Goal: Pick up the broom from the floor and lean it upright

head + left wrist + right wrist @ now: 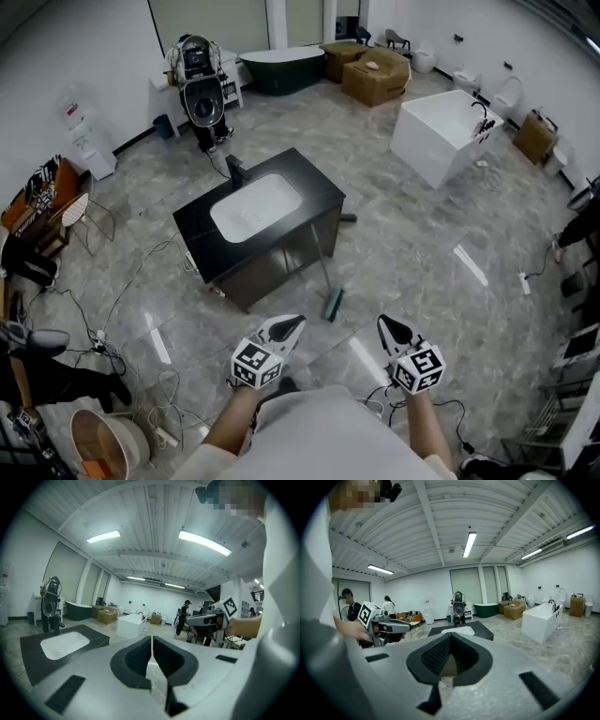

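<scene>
Marble floor (422, 281) carries the broom (333, 302) beside the sink cabinet (281, 248); probably light and stiff, best clamped mid-handle. Left gripper (289, 325) and right gripper (390, 326) are closed, empty.

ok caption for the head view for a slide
Left gripper and right gripper, both shut and empty, facing the broom by the sink cabinet.

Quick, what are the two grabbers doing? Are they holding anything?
Left gripper: jaws closed, holding nothing.
Right gripper: jaws closed, holding nothing.
</scene>
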Motion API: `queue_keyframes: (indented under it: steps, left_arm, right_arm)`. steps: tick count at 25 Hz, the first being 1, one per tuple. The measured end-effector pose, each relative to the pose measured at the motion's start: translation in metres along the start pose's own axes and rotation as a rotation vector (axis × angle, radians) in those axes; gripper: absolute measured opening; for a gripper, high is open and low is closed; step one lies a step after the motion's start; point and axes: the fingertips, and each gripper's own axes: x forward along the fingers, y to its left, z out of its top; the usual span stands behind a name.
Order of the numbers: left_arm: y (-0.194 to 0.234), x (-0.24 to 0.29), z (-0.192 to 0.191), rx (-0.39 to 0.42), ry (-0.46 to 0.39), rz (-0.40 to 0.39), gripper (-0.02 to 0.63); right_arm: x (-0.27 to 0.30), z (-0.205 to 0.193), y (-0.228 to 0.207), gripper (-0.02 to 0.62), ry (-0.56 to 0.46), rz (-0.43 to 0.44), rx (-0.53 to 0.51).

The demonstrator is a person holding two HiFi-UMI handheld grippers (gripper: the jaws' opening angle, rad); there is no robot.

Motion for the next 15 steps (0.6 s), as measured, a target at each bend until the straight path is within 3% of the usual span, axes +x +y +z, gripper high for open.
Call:
queue_keyframes:
  steps: [15]
  left_arm:
    - [-0.022,0.013,0.003,0.016,0.002,0.002,0.014]
  right_arm:
    - [-0.013,-0.008,-0.005,-0.002,0.011,0.046,-0.010]
